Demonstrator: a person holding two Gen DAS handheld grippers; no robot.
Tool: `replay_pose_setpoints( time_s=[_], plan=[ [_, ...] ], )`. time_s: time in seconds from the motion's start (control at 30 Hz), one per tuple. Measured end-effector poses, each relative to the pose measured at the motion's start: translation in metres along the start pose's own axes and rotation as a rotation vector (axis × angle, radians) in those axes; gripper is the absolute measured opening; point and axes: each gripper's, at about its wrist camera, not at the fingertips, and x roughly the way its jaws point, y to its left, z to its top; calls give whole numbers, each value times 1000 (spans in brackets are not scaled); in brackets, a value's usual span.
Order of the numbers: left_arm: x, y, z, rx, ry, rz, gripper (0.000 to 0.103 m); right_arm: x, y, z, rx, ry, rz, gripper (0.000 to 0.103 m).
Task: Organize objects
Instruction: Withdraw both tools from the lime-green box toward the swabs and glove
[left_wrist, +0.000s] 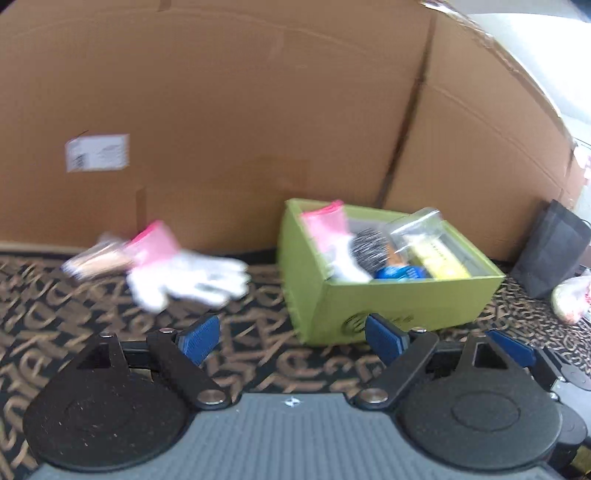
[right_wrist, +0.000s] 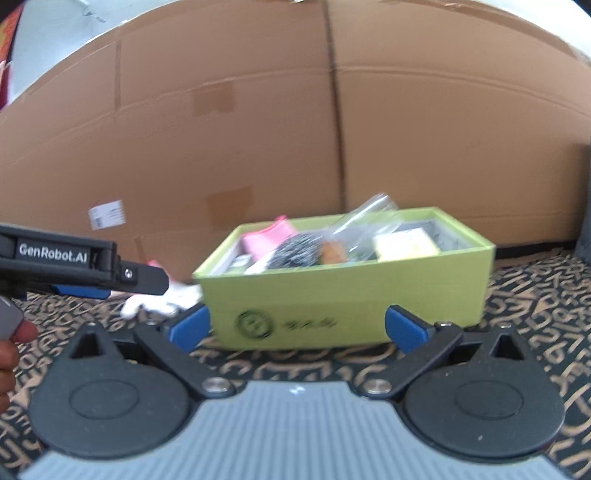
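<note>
Both hand-held grippers (left_wrist: 291, 334) (right_wrist: 297, 328) gape wide, empty

Open box (left_wrist: 388, 299) sits on the patterned mat (left_wrist: 258, 362), hard against the cardboard wall (left_wrist: 221, 110) behind. Inside it: a glove (left_wrist: 332, 236), a brush (left_wrist: 369, 247), a plastic bag (left_wrist: 417, 221). Left of the box, another glove (left_wrist: 188, 273) lies on the mat. Right of it, a paper bag (left_wrist: 554, 251).

Soft, even daylight fills both views, brightest in the washed-out far upper corners. Motion blur smears the white fabric glove with pink cuff (left_wrist: 184, 273) and the lime-green cardboard box (right_wrist: 343, 291). Fisheye distortion bows the tall brown cardboard wall (right_wrist: 258, 129) towards the edges.
</note>
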Motion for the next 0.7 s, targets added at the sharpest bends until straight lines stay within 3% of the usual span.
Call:
replay_pose_setpoints(
  time_s=[0.23, 0.4, 0.53, 0.7],
  plan=[
    [-17, 54, -26, -102, 68, 127, 89, 2, 36, -13, -7, 84, 141, 103],
    [-24, 96, -28, -162, 64, 242, 89, 14, 71, -16, -65, 133, 211, 103],
    [-13, 122, -14, -147, 70, 307, 89, 23, 94, -20, -115, 167, 234, 103],
    [27, 144, 19, -72, 37, 341, 89, 27, 109, -26, -154, 208, 229, 103]
  ],
)
